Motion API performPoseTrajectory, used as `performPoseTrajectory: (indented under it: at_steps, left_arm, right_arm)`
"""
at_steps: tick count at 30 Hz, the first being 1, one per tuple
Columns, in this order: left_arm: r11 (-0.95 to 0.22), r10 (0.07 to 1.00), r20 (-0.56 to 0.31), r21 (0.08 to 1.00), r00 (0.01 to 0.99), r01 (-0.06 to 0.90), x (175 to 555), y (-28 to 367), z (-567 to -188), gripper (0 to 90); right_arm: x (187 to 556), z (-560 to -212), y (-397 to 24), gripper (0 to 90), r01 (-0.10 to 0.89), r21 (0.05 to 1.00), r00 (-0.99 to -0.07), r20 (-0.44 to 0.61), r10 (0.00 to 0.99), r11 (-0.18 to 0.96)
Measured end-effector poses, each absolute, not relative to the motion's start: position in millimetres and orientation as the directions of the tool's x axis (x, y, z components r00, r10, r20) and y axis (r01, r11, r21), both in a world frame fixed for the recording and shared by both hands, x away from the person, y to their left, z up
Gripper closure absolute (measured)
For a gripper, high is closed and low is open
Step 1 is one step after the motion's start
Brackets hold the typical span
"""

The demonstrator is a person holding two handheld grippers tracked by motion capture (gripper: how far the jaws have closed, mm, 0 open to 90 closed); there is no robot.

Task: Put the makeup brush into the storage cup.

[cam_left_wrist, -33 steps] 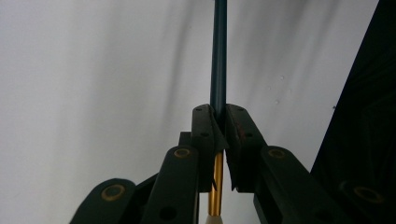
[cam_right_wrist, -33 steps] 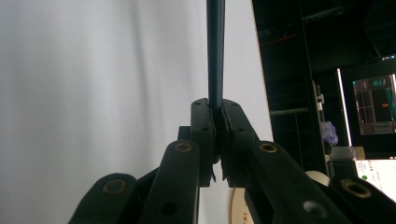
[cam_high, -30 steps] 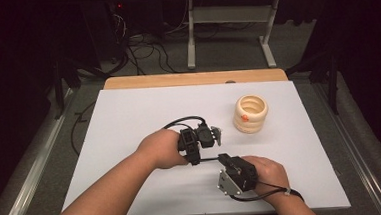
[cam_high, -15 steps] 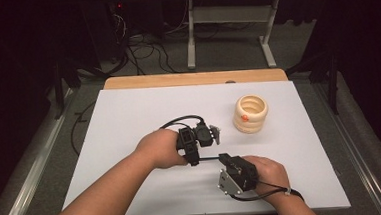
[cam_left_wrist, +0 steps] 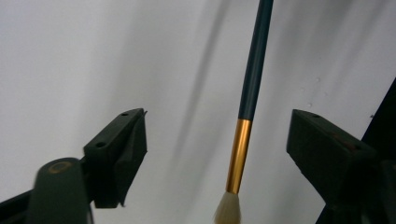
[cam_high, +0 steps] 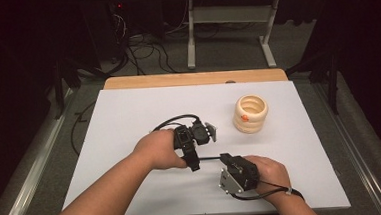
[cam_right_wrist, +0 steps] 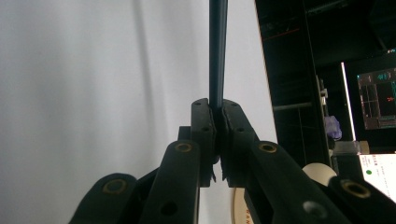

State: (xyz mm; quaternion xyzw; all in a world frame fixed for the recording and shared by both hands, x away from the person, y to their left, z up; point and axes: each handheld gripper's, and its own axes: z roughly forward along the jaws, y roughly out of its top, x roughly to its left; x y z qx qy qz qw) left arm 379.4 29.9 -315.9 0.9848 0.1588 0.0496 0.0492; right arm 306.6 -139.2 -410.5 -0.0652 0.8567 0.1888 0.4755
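While the right gripper [cam_right_wrist: 217, 116] kept its jaws clenched on the dark handle of the paintbrush [cam_left_wrist: 252, 79], the left gripper [cam_left_wrist: 217, 144] had just been opening its jaws, and they stood released on either side of the brush without touching it. In the left gripper view the brush ran between the parted jaws, its gold ferrule [cam_left_wrist: 238, 154] and pale bristles [cam_left_wrist: 227, 207] toward six o'clock and the handle rising toward twelve o'clock. In the high view both hands were low on the white counter [cam_high: 129, 116], the left hand [cam_high: 156, 149] near the centre and the right hand [cam_high: 267, 170] at about five o'clock from it, with the thin dark handle spanning the gap between the two grippers. A cream ribbed holder [cam_high: 251, 114] stood at two o'clock from the left gripper, well apart from the brush.
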Motion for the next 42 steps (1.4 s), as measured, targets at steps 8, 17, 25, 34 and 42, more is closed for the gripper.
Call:
performPoseTrajectory:
  at_steps: [8, 17, 25, 34, 42]
  left_arm:
    - [-0.933, 0.351, 0.081, 0.119, 0.933, 0.341, 378.9, 41.0, -323.1, 5.1]
    - [-0.910, 0.401, 0.060, 0.138, 0.914, 0.390, 379.7, 63.3, -339.2, 4.3]
    - [-0.890, 0.440, 0.048, 0.155, 0.897, 0.429, 378.9, 84.2, -362.6, 4.3]
    - [-0.833, 0.511, 0.075, 0.288, 0.856, 0.472, 372.8, 105.9, -387.1, 3.3]
    - [-0.695, 0.612, 0.027, 0.495, 0.791, 0.521, 368.0, 126.2, -397.2, 2.6]
  right_arm:
    - [308.7, -412.8, -142.2, 87.4, -0.277, 0.267, -0.556, -0.828, 0.072, 0.923]
    - [311.2, -415.8, -148.7, 87.4, -0.253, 0.248, -0.559, -0.827, 0.068, 0.935]
    - [312.9, -418.9, -150.6, 87.4, -0.247, 0.230, -0.564, -0.824, 0.053, 0.942]
    - [313.3, -421.4, -150.7, 87.3, -0.237, 0.233, -0.571, -0.819, 0.058, 0.943]
    - [312.3, -422.6, -150.5, 87.3, -0.223, 0.259, -0.575, -0.813, 0.087, 0.940]
